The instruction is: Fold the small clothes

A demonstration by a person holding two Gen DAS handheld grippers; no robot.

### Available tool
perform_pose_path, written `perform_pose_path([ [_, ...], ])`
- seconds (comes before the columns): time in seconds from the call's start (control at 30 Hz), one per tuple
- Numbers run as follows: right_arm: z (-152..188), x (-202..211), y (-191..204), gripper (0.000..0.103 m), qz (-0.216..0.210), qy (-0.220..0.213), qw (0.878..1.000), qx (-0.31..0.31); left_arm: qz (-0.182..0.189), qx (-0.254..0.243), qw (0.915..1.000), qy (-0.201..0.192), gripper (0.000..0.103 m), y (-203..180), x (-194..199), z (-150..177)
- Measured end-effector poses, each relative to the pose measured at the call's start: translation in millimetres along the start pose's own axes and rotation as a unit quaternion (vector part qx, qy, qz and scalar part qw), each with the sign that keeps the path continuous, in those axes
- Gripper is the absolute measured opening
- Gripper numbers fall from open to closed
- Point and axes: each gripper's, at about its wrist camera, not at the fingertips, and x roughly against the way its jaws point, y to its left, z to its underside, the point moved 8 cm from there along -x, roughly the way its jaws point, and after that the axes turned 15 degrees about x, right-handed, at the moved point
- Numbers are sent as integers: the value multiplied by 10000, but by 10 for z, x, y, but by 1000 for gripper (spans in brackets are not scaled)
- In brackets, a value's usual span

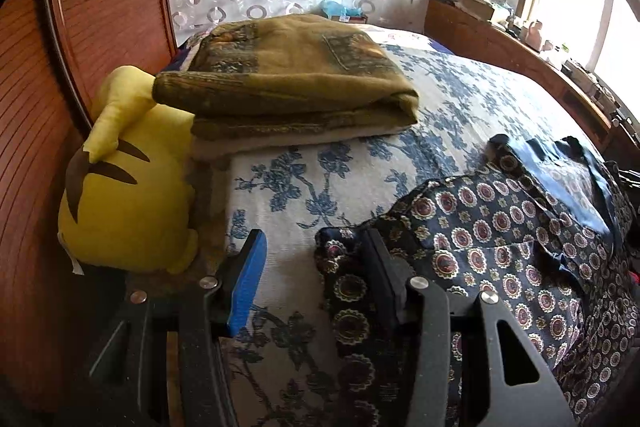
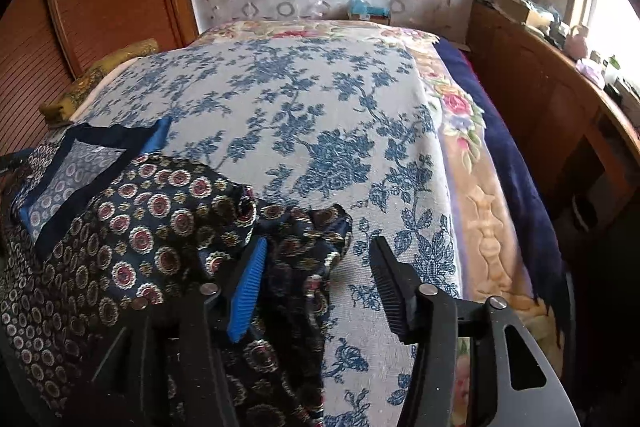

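Note:
A dark navy garment with red and cream medallions (image 1: 500,227) lies crumpled on the blue floral bedspread (image 1: 320,179). My left gripper (image 1: 316,255) is open, and the garment's left edge lies between its fingers and under the right one. In the right wrist view the same garment (image 2: 140,219) spreads at the left, with a plain blue lined panel (image 2: 76,163) at its far side. My right gripper (image 2: 320,263) is open, with a bunched corner of the garment between its fingers, nearer the blue left finger (image 2: 248,291).
A folded olive blanket (image 1: 288,79) sits on the bed beyond the left gripper. A yellow plush toy (image 1: 128,187) lies at the left against the wooden headboard (image 1: 92,7). A wooden side unit (image 2: 540,99) with clutter runs along the right under a window.

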Motion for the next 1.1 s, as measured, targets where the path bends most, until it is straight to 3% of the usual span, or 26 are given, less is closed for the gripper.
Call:
perform_pose_path([
  [0.43,13,-85,6,57,76,-21,9999,90,230,-157,9996,107,51,-168,24,74],
  [0.57,5,-84,27,57,19,-43,9999,154,482,-11,9987,153,23,-223,27,77],
  [0.6,3,-82,44,54,-15,-61,9998,178,500,-26,9986,150,22,-245,34,89],
  [0.67,-8,-64,97,34,-126,-118,9996,238,560,-46,9983,126,8,-273,59,110],
  [0.73,-15,-47,163,19,-235,-148,9991,326,647,-21,9979,71,6,-311,116,116],
  [0.77,-16,-38,200,9,-285,-162,9988,376,689,-15,9976,4,5,-336,167,109],
  [0.9,-69,112,328,6,-467,-429,9967,511,823,105,9944,-662,4,-439,568,-63],
  [1.1,-475,884,271,5,-321,-1458,9874,523,1265,20,9794,-1576,4,-785,1272,-479],
])
